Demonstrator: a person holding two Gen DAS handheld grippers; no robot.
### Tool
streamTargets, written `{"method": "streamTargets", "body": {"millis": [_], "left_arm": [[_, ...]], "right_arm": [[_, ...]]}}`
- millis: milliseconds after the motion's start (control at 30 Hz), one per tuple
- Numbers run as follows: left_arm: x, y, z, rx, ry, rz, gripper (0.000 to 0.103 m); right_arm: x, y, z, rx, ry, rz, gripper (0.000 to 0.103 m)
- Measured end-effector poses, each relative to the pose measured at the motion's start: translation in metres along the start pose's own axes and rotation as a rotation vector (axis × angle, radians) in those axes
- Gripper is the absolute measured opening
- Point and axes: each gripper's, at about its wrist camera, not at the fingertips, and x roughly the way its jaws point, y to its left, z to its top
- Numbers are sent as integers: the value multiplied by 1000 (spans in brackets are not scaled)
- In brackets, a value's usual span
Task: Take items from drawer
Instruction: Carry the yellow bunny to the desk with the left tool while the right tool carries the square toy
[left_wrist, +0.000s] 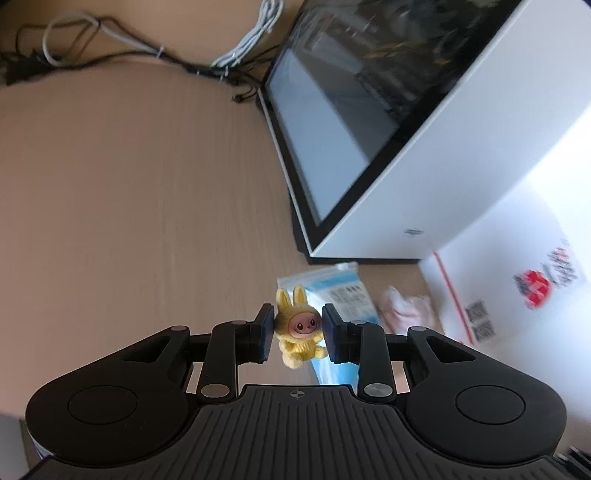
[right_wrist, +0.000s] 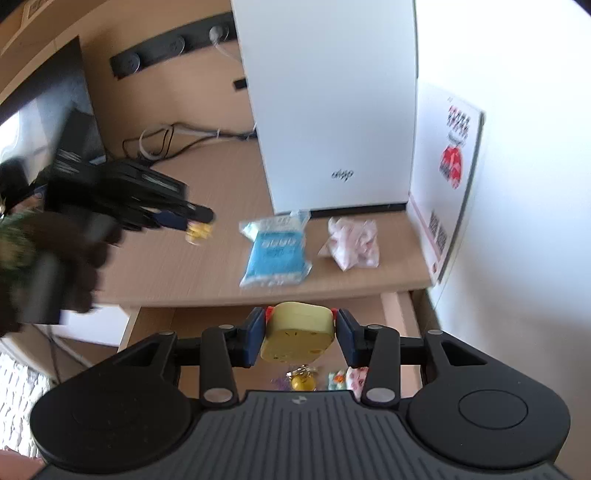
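- Left wrist view: left gripper (left_wrist: 298, 334) clamped on a yellow bunny figure (left_wrist: 297, 329), held above the wooden desk (left_wrist: 129, 203); blue packet (left_wrist: 341, 295) and pink crumpled wrapper (left_wrist: 404, 308) lying beyond, beside the white computer case (left_wrist: 461, 155).
- Right wrist view: right gripper (right_wrist: 300, 334) closed around a yellow toy block (right_wrist: 297, 332), raised over the open drawer (right_wrist: 397, 310); small trinkets (right_wrist: 303, 380) left inside. Blue packet (right_wrist: 275, 253) and pink wrapper (right_wrist: 352, 242) near each other on the desk (right_wrist: 177, 269). Left gripper (right_wrist: 197, 223), blurred, with the bunny (right_wrist: 198, 232) over the desk.

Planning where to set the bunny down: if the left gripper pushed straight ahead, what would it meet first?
Probably the blue packet on the desk, beyond the bunny toy the left gripper holds; depth is unclear.
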Motion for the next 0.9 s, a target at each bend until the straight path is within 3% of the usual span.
{"method": "streamTargets", "body": {"millis": [100,200,400,567,767,900], "left_arm": [[27,4,-2,50,31,59,33],[29,8,-3,70,-15,47,33],[-11,33,-8,-10,-103,-2,33],[-53,56,-41,-20,-130,-47,33],[-71,57,-86,64,-55,-122,33],[-59,51,-117,141,34,-109,33]], "right_arm": [[-2,-1,3,5,-23,-8,41],[0,-4,5,10,-34,-27,41],[15,-12,17,70,-39,-8,39],[34,-22,56,99,-78,17,39],[74,-29,111,124,-149,79,41],[94,-26,120,122,-131,29,47]]}}
